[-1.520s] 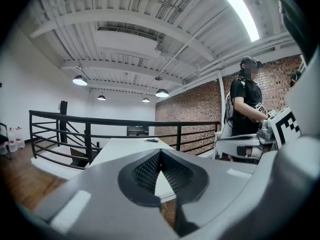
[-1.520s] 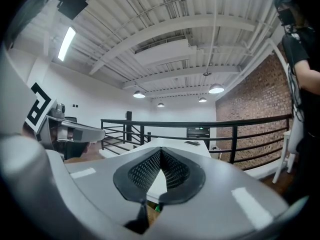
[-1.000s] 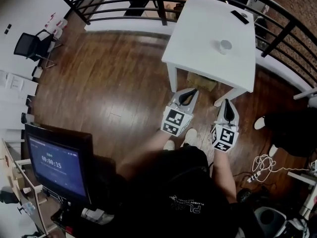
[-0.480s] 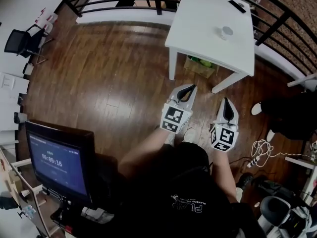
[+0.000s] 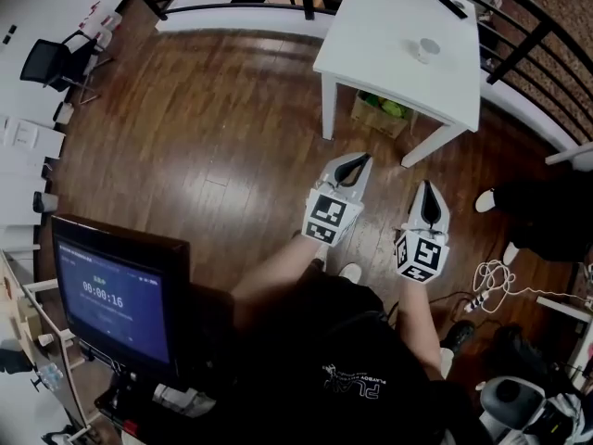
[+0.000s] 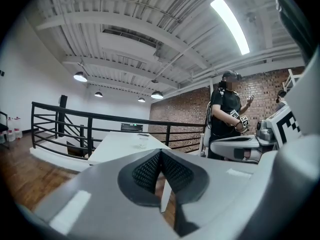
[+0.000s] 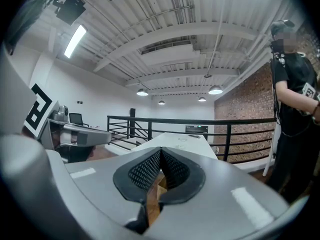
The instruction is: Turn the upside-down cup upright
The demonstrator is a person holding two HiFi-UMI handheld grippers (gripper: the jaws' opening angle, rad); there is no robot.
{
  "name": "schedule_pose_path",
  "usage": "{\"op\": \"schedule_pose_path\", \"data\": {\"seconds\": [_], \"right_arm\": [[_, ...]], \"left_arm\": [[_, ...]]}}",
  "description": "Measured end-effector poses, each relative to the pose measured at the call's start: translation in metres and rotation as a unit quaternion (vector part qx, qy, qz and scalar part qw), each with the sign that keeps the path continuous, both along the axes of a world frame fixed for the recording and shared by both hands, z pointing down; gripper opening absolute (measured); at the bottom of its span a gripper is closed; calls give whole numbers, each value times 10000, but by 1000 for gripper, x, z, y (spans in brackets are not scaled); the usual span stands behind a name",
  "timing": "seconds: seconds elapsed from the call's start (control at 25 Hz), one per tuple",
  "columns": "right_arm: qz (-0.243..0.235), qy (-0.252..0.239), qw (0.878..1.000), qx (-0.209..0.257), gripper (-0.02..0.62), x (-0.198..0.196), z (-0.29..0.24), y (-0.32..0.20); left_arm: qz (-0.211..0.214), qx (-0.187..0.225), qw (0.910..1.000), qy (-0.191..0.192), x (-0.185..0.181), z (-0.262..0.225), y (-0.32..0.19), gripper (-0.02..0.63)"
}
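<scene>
The cup [image 5: 427, 48] is located on the table [image 5: 380, 26] at 1 o'clock. The left gripper [image 5: 356, 162] and right gripper [image 5: 427, 193] are held near level, closed and empty.

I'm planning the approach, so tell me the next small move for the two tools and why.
Probably a step forward toward the table. The cup stands on its top, while the left tool and the right tool, both shut and empty, hang over the wood floor short of the table's near edge, likely too far to reach it.
</scene>
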State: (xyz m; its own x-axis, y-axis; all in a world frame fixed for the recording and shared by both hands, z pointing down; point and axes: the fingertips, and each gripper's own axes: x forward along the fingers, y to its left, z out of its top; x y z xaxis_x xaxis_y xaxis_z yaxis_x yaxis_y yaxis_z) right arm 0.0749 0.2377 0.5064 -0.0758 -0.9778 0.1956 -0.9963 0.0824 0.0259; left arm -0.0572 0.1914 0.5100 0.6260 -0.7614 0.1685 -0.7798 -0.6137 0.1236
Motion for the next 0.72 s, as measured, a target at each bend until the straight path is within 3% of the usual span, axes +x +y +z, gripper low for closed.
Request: {"op": "schedule_pose_path", "data": {"seconds": [0.2, 0.52, 0.72], "right_arm": [[-136, -120, 9997, 161, 12, 18, -8, 37], [-299, -335, 9987, 239, 12, 37, -9, 85], [-236, -419, 9987, 178, 12, 34, -4, 98]], "left_arm": [[-172, -243, 9991, 318, 17, -8, 38, 0], [-344, -6, 9994, -26, 36, -16, 101, 0], [-492, -82, 9986, -168, 20, -12, 116, 0]]}}
